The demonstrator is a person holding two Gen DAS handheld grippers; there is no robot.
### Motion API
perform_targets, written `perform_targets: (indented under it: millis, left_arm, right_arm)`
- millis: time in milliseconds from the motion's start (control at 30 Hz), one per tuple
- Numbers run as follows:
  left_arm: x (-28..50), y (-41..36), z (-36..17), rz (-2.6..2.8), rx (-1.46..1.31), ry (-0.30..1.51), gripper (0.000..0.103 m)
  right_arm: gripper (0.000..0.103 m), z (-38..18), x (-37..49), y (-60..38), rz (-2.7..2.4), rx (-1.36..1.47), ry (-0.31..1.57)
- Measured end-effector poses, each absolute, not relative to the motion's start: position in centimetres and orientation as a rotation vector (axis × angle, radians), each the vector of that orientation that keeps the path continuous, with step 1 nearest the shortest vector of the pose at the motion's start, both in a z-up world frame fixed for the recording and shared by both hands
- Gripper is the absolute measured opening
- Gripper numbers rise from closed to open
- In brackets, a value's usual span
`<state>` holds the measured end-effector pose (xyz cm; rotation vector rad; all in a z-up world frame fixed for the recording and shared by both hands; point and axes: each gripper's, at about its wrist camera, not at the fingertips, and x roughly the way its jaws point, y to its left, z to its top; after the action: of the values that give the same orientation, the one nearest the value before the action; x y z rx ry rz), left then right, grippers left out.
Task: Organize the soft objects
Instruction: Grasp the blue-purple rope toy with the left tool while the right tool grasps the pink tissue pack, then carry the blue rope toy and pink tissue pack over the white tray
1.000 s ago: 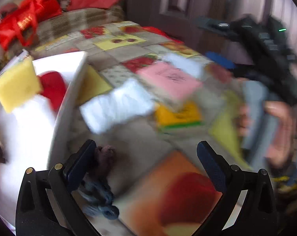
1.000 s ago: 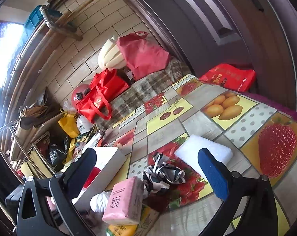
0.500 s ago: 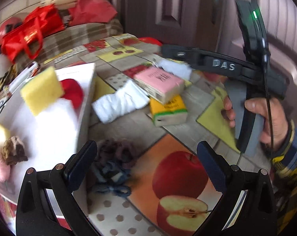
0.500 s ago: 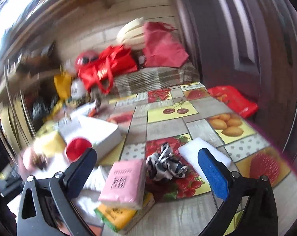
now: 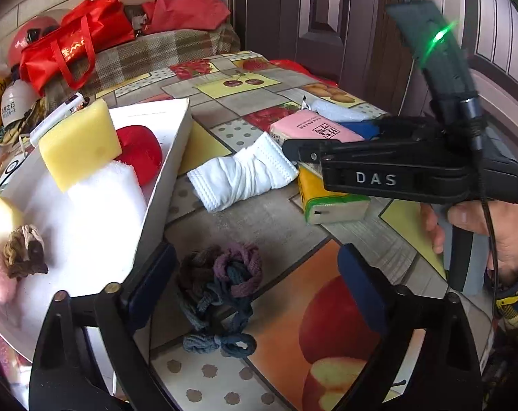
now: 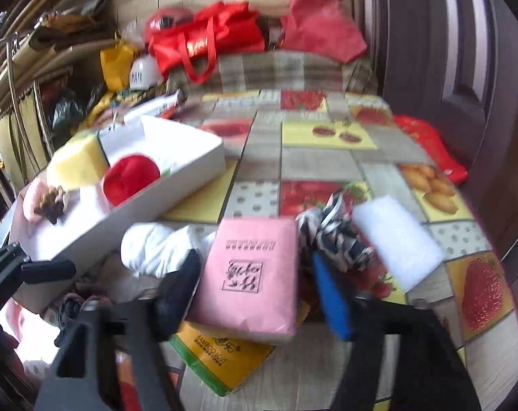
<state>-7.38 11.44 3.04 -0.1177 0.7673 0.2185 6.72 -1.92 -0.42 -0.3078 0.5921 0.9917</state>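
Note:
My left gripper [image 5: 255,274] is open, with a tangle of purple and blue knitted hair ties [image 5: 221,284] lying on the table between its fingers. My right gripper [image 6: 259,287] is open, its fingers either side of a pink tissue pack [image 6: 252,274] that lies on a yellow tissue pack [image 6: 221,352]; whether the pads touch it I cannot tell. It also shows in the left wrist view [image 5: 327,144]. A white box [image 5: 163,178] holds a yellow sponge [image 5: 80,144], a red soft piece [image 5: 139,150], white foam and a brown scrunchie [image 5: 24,250].
A rolled white cloth [image 5: 241,174] lies beside the box. A black-and-white scrunchie [image 6: 330,236] and a white foam block [image 6: 396,243] lie right of the pink pack. Red bags [image 6: 204,41] sit beyond the table's far edge. A door stands at the right.
My right gripper has moved down and forward, so its fingers now flank the pink pack. My left gripper has steadied over the hair ties, which now lie between its fingers.

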Motion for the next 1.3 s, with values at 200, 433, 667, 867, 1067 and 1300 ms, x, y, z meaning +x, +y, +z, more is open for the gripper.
perform_targets:
  millis: [200,433,667,867,1067,1300]
  left_arm:
    - [-7.1,11.5,2.6,0.232,-0.088,0.800,0.042]
    - [-8.0,10.0,3.4,0.198,-0.023,0.737,0.027]
    - [-7.5,7.6,2.5,0.118,0.077,0.806,0.042]
    - [-6.8,7.1,1.6,0.149,0.115,0.853,0.071]
    - [-6.7,7.7,1.1,0.085,0.036,0.881,0.027]
    - [-10.2,8.3,3.8,0.186,0.017,0.656,0.026]
  right_arm:
    - [0.049,-0.3,7.2,-3.6,1.039,-0.226,0.611]
    - [0.050,1.2,6.9,-6.9,1.041,-0.055,0.497]
    - [0.050,1.6,7.5,-7.2,1.039,-0.007,0.496]
    - [0.050,1.4,7.8,-7.6,1.051,0.018,0.507]
    - [0.050,1.4,7.6,-7.7,1.057,0.027,0.499]
    - [0.050,2.4,6.0,-8.7,1.079,0.064,0.373]
